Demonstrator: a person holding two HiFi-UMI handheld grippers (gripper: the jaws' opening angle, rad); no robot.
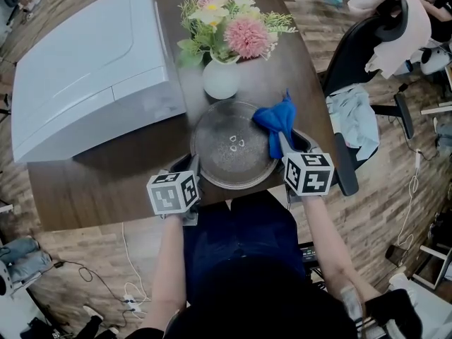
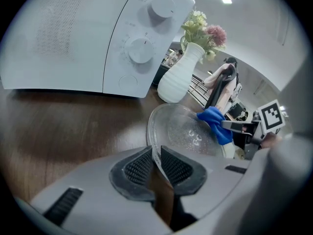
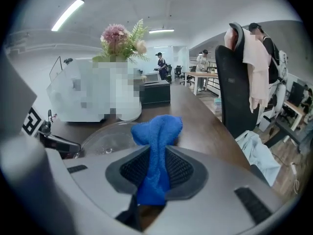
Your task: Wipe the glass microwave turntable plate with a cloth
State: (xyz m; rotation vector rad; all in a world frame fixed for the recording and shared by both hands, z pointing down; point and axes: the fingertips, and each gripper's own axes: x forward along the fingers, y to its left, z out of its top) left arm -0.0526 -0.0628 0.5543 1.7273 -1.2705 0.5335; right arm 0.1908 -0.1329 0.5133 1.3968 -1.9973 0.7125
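The round glass turntable plate (image 1: 233,147) lies on the dark wooden table (image 1: 106,182) just in front of me. My left gripper (image 1: 191,164) is shut on the plate's near left rim; in the left gripper view the thin glass edge (image 2: 155,153) runs between the two pads. My right gripper (image 1: 284,143) is shut on a blue cloth (image 1: 277,122), which bunches up over the plate's right side. In the right gripper view the cloth (image 3: 157,136) stands up from between the jaws, with the plate (image 3: 105,136) to its left.
A white microwave (image 1: 85,69) fills the table's left half. A white vase with flowers (image 1: 222,76) stands right behind the plate. A black office chair (image 1: 367,55) draped with clothes is at the right of the table. Cables lie on the floor.
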